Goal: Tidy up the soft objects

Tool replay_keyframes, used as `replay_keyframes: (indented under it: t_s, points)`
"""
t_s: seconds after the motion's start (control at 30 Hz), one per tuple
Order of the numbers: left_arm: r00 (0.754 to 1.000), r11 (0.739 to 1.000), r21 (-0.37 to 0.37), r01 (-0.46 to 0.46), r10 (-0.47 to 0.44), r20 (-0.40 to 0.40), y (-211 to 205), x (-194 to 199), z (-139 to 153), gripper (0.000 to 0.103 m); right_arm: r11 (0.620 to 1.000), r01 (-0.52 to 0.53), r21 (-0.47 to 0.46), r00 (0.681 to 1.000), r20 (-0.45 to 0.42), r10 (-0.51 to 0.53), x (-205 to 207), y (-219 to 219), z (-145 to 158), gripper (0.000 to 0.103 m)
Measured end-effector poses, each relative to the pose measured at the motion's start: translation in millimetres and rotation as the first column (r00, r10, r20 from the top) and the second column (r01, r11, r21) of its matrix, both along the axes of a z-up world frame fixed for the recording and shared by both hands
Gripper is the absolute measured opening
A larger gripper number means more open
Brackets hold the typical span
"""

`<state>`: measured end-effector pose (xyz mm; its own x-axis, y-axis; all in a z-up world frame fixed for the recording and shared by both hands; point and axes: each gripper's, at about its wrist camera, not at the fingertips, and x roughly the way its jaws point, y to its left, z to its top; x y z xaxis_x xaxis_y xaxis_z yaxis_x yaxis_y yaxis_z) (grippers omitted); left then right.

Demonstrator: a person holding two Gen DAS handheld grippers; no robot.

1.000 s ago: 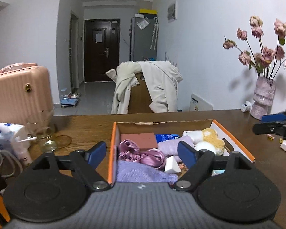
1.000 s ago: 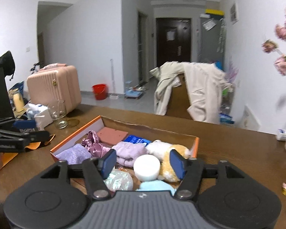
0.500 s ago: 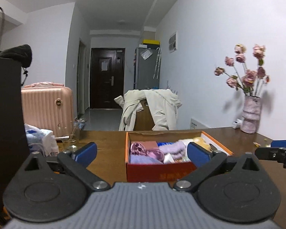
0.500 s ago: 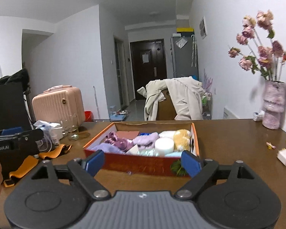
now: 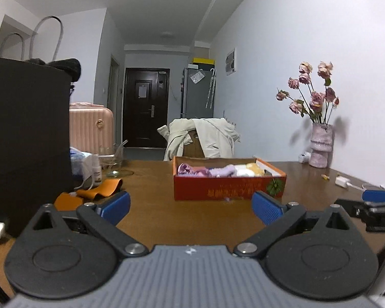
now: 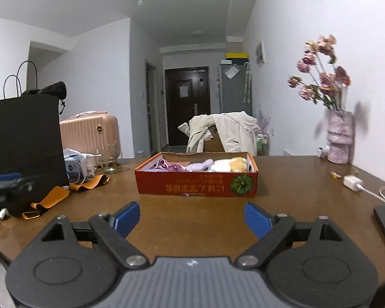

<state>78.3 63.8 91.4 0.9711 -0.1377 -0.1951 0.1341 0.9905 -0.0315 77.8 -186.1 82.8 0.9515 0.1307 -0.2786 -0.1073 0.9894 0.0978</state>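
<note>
Orange box [image 6: 197, 183] beyond empty tongs [image 6: 192, 218]

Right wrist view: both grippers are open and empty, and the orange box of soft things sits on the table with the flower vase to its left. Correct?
Not quite. In the right wrist view the vase stands to the right of the box, by the wall. The rest holds: the right gripper and the left gripper are open with nothing between the fingers.

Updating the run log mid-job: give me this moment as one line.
left gripper: open, empty | right gripper: open, empty | orange box: on table, holds soft items | both grippers short of box
</note>
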Motion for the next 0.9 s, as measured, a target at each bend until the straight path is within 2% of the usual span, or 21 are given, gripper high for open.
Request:
replay_keyframes:
  t_s: [0.23, 0.4, 0.5, 0.77, 0.9]
  points:
    - [0.999, 0.999, 0.008, -0.051, 0.051, 0.011, 16.8, -67.9, -33.0, 0.103, 1.000, -0.015, 0.005, 1.000, -0.006, 0.015, -61.2, 17.3, -17.9, 0.089]
    - [0.998, 0.999, 0.022, -0.045, 0.046, -0.043, 19.5, -62.8, -43.8, 0.103, 0.998, -0.063, 0.006, 0.998, 0.023, 0.062, -75.7, 33.7, -22.1, 0.089]
    - [0.998, 0.999, -0.007, -0.054, 0.053, -0.028, 22.5, -61.8, -39.7, 0.103, 0.998, -0.058, 0.000, 0.998, 0.013, 0.058, -72.4, 36.4, -22.8, 0.089]
    - [0.999, 0.999, 0.008, -0.044, 0.043, 0.002, 21.7, -67.1, -31.4, 0.103, 0.999, -0.033, 0.022, 0.999, 0.021, 0.032, -78.6, 31.8, -19.5, 0.090]
    - [0.999, 0.999, 0.011, -0.031, 0.031, 0.013, 20.5, -67.1, -27.8, 0.103, 0.999, -0.039, 0.033, 0.999, 0.023, 0.038, -77.6, 32.9, -19.4, 0.098]
